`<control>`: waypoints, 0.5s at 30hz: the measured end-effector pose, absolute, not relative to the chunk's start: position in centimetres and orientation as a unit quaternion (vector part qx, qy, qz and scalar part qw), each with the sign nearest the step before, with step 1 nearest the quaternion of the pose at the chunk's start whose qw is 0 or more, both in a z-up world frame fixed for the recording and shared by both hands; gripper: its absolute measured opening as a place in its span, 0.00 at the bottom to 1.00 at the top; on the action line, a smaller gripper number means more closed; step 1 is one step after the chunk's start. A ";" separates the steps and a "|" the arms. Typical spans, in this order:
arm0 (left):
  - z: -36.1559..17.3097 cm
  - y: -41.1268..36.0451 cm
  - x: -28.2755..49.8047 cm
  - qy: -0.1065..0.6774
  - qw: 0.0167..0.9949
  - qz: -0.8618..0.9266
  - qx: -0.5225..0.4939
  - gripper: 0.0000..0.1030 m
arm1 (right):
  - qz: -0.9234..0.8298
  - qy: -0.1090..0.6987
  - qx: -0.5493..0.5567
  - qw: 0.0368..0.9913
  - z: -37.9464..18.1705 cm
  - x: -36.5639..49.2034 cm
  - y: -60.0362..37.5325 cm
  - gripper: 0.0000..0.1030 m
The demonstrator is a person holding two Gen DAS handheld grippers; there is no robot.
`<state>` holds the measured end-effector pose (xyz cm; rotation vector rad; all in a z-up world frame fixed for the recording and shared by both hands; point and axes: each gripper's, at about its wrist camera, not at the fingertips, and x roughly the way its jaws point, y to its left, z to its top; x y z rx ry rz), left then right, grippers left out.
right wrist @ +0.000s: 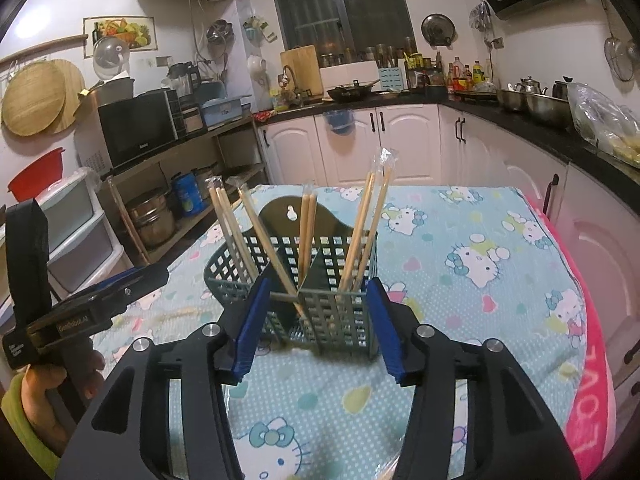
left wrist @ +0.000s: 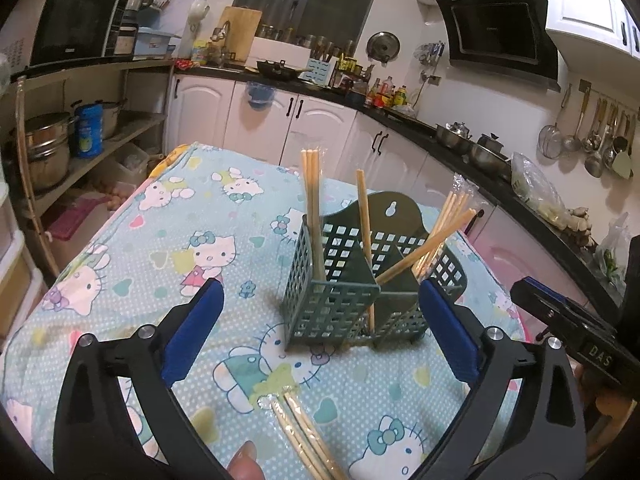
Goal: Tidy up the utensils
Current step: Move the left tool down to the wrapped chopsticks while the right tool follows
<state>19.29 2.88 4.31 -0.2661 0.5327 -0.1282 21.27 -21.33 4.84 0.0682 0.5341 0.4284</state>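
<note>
A dark green slotted utensil basket [left wrist: 340, 312] stands on the Hello Kitty tablecloth [left wrist: 160, 220], with several wooden chopsticks [left wrist: 312, 200] standing in its compartments. My left gripper [left wrist: 320, 328] is open just in front of the basket, empty. A wrapped pair of chopsticks [left wrist: 304, 436] lies on the cloth beneath it. In the right wrist view the basket [right wrist: 332, 312] sits just beyond my open, empty right gripper [right wrist: 316, 320], with chopsticks [right wrist: 368, 232] leaning in it. The left gripper [right wrist: 92, 304] shows at the left.
The table [right wrist: 500, 240] has a pink edge [right wrist: 592, 360] on the right. Kitchen counters with pots [left wrist: 472, 144], white cabinets [right wrist: 400, 136] and a shelf with a microwave [right wrist: 140, 124] surround it. The right gripper's body [left wrist: 576, 328] is close at right.
</note>
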 end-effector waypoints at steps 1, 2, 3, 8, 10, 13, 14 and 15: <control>4.2 3.0 19.1 0.262 0.954 -0.062 -0.132 0.89 | 0.210 0.262 0.034 0.941 4.7 21.0 -21.4 0.52; 4.2 3.1 19.0 0.263 0.954 -0.062 -0.133 0.89 | 0.210 0.262 0.034 0.941 4.6 20.7 -21.5 0.52; 4.1 3.2 18.8 0.263 0.953 -0.062 -0.134 0.89 | 0.210 0.262 0.035 0.941 4.7 20.8 -21.5 0.53; 3.6 3.4 18.1 0.266 0.952 -0.060 -0.137 0.89 | 0.208 0.266 0.038 0.940 4.0 19.4 -21.8 0.56; 3.4 3.5 17.8 0.268 0.951 -0.059 -0.138 0.89 | 0.207 0.268 0.038 0.940 3.7 19.0 -21.9 0.56; 3.1 3.7 17.3 0.272 0.951 -0.057 -0.139 0.89 | 0.206 0.272 0.038 0.939 3.4 18.5 -22.1 0.56; 2.9 3.7 17.2 0.273 0.950 -0.057 -0.139 0.89 | 0.206 0.273 0.037 0.939 3.4 18.5 -22.0 0.57; 2.8 3.7 17.0 0.275 0.950 -0.056 -0.139 0.89 | 0.205 0.274 0.036 0.939 3.3 18.3 -22.1 0.58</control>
